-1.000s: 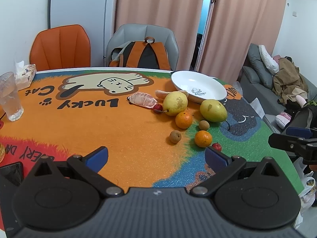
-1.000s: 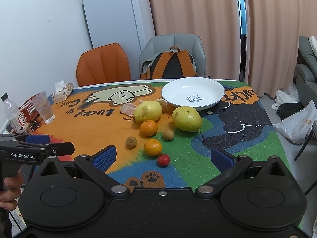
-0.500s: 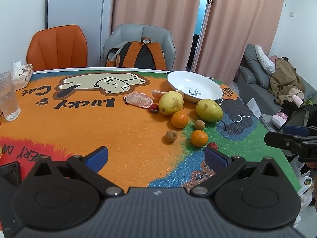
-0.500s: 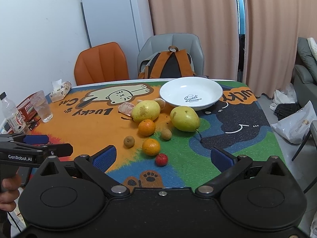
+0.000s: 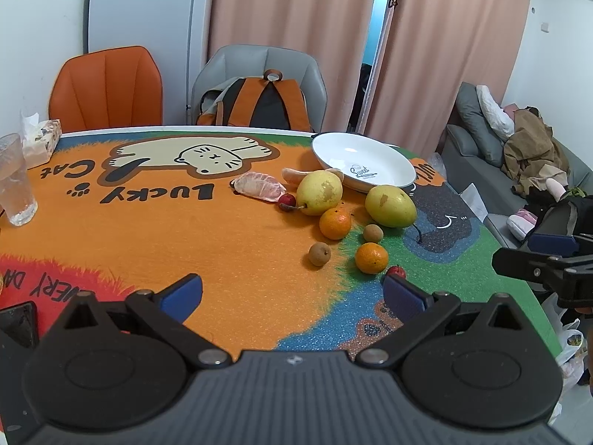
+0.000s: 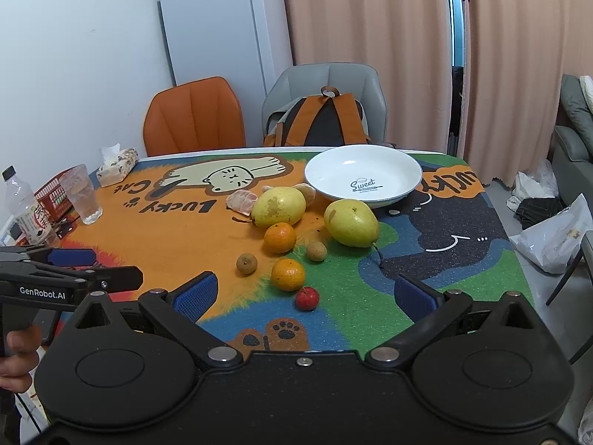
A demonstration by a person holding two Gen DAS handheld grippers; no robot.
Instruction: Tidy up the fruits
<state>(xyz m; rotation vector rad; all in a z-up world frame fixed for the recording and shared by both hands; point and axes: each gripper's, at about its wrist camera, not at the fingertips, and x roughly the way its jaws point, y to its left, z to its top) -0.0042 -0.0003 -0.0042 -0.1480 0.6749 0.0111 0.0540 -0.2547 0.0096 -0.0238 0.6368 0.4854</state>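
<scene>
- Fruits, loose on my table mat (image 6: 155, 244), all outside the white plate (image 6: 363, 180):
- Two yellow pears: one (image 6: 278, 206) left of the plate, one (image 6: 351, 222) just in front of the plate's rim.
- Two oranges: far one (image 6: 280, 237) beside the left pear, near one (image 6: 288, 274) closer to me.
- Two small brown fruits: one (image 6: 247, 263) on the orange patch, one (image 6: 316, 251) between the oranges.
- Small red fruit (image 6: 307, 298), nearest to my right gripper (image 6: 304, 296); a second red one (image 5: 287, 200) touches the left pear.
- Peeled citrus segments (image 6: 241, 199) behind the left pear.
- Left gripper (image 5: 292, 291): fingers spread wide, grasping nothing, above the mat.
- Right gripper: fingers spread wide, grasping nothing, short of the fruit.
- Drinking glass (image 6: 80, 193) and tissue pack (image 6: 118, 162) at the mat's left edge.
</scene>
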